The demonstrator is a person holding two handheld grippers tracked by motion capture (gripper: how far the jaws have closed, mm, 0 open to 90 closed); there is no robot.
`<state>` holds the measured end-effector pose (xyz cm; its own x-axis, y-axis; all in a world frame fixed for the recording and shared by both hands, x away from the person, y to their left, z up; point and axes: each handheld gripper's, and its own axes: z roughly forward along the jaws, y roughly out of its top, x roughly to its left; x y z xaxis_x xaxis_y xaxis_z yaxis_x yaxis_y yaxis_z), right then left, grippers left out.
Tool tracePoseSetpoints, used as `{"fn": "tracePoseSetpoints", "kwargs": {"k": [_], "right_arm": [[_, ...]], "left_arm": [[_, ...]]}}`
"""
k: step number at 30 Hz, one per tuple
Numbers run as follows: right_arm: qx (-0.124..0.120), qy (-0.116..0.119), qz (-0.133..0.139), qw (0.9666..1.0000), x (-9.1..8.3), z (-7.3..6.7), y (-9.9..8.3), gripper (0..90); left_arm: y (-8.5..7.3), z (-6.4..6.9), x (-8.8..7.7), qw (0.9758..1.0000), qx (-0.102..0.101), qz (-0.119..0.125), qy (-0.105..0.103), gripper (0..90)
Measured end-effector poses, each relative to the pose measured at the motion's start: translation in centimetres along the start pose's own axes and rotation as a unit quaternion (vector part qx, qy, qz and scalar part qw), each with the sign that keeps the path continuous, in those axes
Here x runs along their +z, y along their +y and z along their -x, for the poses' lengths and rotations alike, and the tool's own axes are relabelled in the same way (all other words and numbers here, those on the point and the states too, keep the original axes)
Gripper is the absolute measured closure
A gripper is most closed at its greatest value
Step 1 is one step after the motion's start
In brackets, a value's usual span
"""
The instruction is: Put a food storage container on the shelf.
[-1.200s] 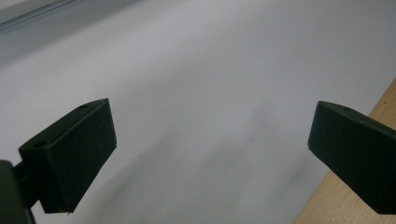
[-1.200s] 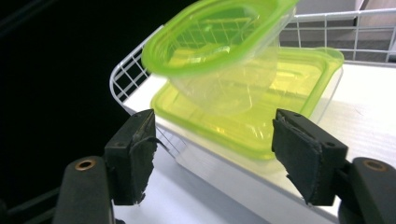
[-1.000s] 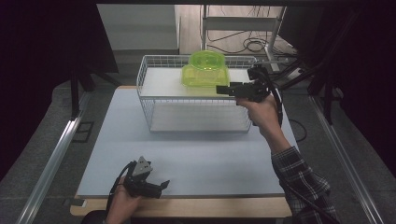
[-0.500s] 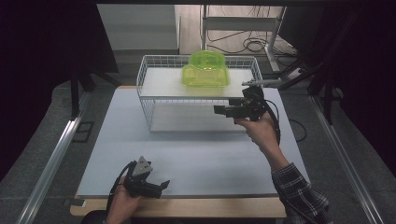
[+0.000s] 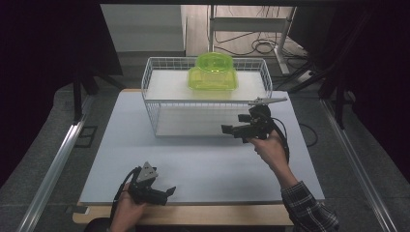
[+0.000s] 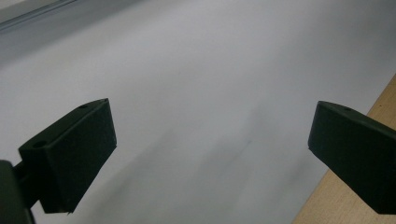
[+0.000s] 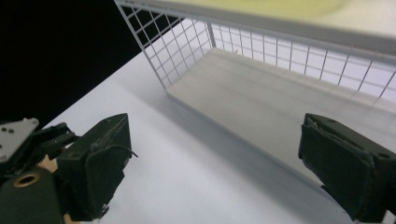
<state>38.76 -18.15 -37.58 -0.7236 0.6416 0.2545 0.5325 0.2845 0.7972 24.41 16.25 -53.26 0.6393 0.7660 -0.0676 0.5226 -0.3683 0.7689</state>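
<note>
A translucent green container (image 5: 212,72) sits on the top shelf of a white wire rack (image 5: 150,104) at the back of the table. In front of the rack's lower right part, my right gripper (image 5: 225,129) hovers with its jaws pointing left. They have just been opening and nothing is between them. The right gripper view looks past the gripper (image 7: 215,168) at the wire rack (image 7: 261,51) and its lower shelf. Near the front edge my left gripper (image 5: 171,191) rests low over the mat, open and empty. The same gripper (image 6: 210,154) has bare mat between its jaws.
A pale grey mat (image 5: 203,164) covers the table, with a wooden strip (image 5: 193,215) along its front. Metal rails run down both sides. Cables and a stand lie on the floor behind the rack.
My right gripper has come down and toward the person, from beside the green container at the rack's top to the front of its lower part. The left gripper has stayed put.
</note>
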Motion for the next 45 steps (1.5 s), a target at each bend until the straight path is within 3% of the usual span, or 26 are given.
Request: {"fn": "tracePoseSetpoints", "kwargs": {"k": [10,27,45], "right_arm": [[-0.011,-0.011,-0.010,0.9998,0.0,0.3,-3.0,5.8],[-0.020,-0.060,-0.011,0.9980,-1.1,1.0,-8.2,4.7],[0.004,-0.096,-0.021,0.9952,-2.3,2.6,-13.7,0.1]], "left_arm": [[0.0,0.0,0.0,1.0000,0.000,0.000,0.000,0.9],[0.0,0.1,0.0,1.0000,0.001,-0.001,0.001,0.9],[0.0,0.1,0.1,1.0000,0.004,-0.001,0.002,0.9]]}}
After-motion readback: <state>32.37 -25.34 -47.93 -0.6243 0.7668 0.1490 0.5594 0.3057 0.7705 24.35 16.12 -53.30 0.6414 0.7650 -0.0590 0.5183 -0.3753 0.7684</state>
